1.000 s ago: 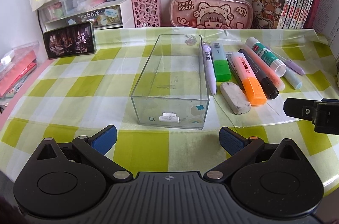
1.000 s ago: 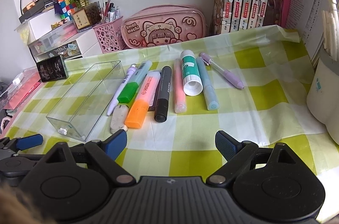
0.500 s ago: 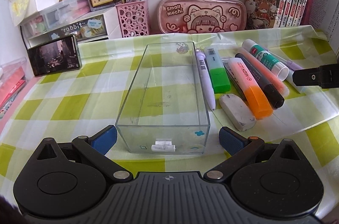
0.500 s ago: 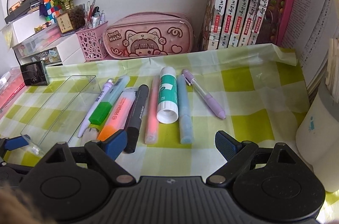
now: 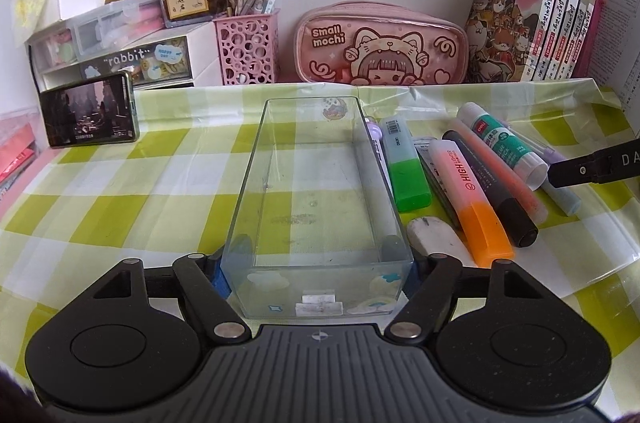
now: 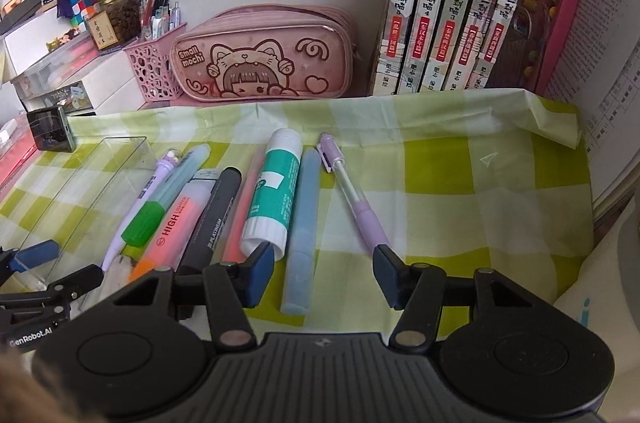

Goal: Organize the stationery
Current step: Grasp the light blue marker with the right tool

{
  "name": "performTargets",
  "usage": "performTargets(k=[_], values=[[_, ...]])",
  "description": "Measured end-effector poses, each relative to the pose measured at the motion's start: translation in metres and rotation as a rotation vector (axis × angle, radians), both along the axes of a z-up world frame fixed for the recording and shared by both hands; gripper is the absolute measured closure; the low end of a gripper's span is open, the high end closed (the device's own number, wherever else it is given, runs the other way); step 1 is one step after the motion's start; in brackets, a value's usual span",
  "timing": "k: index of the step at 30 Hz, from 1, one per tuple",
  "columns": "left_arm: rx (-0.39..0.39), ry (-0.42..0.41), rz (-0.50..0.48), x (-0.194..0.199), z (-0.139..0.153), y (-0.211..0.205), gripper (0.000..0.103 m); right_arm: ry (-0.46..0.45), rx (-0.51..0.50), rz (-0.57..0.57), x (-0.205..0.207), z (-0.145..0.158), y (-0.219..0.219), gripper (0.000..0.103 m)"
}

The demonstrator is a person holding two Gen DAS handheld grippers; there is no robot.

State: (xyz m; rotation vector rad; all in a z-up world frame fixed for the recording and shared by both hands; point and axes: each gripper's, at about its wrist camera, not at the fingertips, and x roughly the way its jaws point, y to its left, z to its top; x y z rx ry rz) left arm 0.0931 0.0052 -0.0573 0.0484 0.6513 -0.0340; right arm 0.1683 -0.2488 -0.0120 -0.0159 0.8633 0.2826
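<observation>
Jaws closing near "HIGH" highlighter, "PLATINUM" marker.

In the left wrist view, the left tongs' fingertips show only dimly through the clear box. The right tongs are cut by the picture's edge. In the right wrist view, the eraser lies mostly hidden.

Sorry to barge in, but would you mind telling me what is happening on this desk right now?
A person with a gripper in each hand is tidying stationery. The left gripper has clamped the near end of the empty clear box. The right gripper is closing over the light blue marker, its pads not yet touching it. The other pens, the glue stick and the eraser lie on the checked cloth.
</observation>
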Motion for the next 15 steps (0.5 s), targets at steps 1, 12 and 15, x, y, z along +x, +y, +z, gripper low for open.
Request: performTargets(k=[1, 12, 15], values=[[-0.001, -0.002, 0.000, 0.000, 0.000, 0.000, 0.030, 0.011, 0.002, 0.011, 0.003, -0.002, 0.002, 0.065], [-0.018, -0.025, 0.011, -0.005, -0.003, 0.002, 0.030, 0.038, -0.063, 0.064, 0.021, -0.008, 0.023, 0.074], [-0.016, -0.025, 0.013, -0.005, -0.003, 0.002, 0.030, 0.039, -0.051, 0.051, 0.018, -0.008, 0.023, 0.074]])
